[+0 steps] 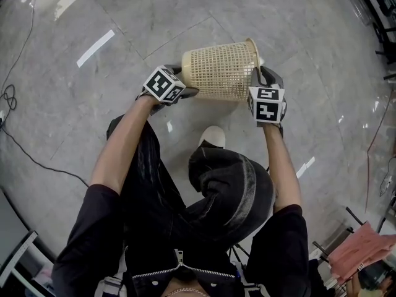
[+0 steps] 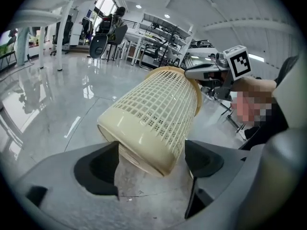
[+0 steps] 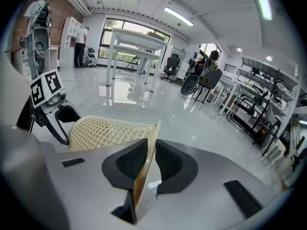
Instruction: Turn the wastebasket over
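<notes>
**A:** Where is the wastebasket (image 1: 219,73) in relation to the two tools?

**B:** It hangs on its side between them, clear of the polished grey floor (image 1: 93,42). It is a cream plastic lattice basket. Its open mouth is turned toward the right gripper (image 1: 260,76), and its closed base (image 2: 125,152) toward the left gripper (image 1: 184,82).

**A:** What is the right gripper doing?

**B:** It is clenched on the basket. In the right gripper view, its two dark pads (image 3: 127,159) pinch the rim (image 3: 146,166) edge-on, with one pad on each face. The lattice wall (image 3: 105,131) runs away from the jaws toward the other tool.

**A:** And the left one?

**B:** The person holds it with the jaws spread wide. In the left gripper view, the narrow base end sits in the gap just ahead of the pads (image 2: 103,164) and nearly fills it, close beside both. Neither pad can be seen pressing on the plastic, so it reads as released, cradling the base and not gripping it.

**A:** How does the basket lie from that side?

**B:** It tilts up and away from the left jaws. The rim is at the far end, where the right gripper's marker cube (image 2: 238,61) shows.

**A:** Is there anything under the tools?

**B:** The person's white shoe (image 1: 213,136) is on the floor, below the basket and nearer the body than either gripper.
</notes>
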Tool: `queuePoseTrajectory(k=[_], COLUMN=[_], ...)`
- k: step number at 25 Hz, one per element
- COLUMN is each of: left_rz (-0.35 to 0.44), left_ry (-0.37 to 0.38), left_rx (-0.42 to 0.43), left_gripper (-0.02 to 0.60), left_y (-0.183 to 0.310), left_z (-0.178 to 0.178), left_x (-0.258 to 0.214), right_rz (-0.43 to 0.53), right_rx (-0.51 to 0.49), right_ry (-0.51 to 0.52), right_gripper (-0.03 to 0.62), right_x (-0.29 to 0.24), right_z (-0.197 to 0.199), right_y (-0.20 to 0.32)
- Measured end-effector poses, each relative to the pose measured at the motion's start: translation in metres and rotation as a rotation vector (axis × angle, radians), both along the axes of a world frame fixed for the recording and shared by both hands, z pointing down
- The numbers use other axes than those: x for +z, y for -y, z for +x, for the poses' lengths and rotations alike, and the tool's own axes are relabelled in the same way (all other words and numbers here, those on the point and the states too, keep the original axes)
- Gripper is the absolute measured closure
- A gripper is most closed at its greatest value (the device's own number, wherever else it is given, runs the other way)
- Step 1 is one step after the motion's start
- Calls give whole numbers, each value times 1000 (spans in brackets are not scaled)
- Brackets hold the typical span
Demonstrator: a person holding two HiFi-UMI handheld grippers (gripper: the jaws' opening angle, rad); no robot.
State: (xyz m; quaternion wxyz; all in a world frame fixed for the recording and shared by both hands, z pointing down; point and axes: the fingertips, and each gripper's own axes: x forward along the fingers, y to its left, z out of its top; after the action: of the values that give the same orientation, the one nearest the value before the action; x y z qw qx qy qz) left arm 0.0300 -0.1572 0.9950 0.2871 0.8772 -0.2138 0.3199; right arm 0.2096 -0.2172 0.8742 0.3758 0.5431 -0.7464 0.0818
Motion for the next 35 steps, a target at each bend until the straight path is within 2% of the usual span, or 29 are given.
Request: queuePoseTrajectory(k=[8, 12, 21, 27, 30, 35], left_rz=[68, 128, 383, 519, 576, 622], left_ry=[-53, -90, -200, -205, -230, -191], left_rx=[-63, -96, -198, -212, -211, -135], left_gripper=[164, 164, 164, 164, 164, 164], left_y=[20, 32, 63, 65, 64, 53], left_z=[-2, -1, -12, -17, -12, 7], left_x=[-19, -34, -99, -135, -155, -162], right_rz=[12, 23, 9, -24, -59, -86], right_rx=[13, 35, 72, 62, 45, 74], right_ry=[20, 43, 147, 176, 150, 170], right_gripper=[545, 545, 533, 526, 522, 520], right_x=[-1, -1, 2, 15, 28, 40], right_z=[4, 11, 12, 5, 5, 18], right_y=[-4, -5, -8, -14, -20, -29])
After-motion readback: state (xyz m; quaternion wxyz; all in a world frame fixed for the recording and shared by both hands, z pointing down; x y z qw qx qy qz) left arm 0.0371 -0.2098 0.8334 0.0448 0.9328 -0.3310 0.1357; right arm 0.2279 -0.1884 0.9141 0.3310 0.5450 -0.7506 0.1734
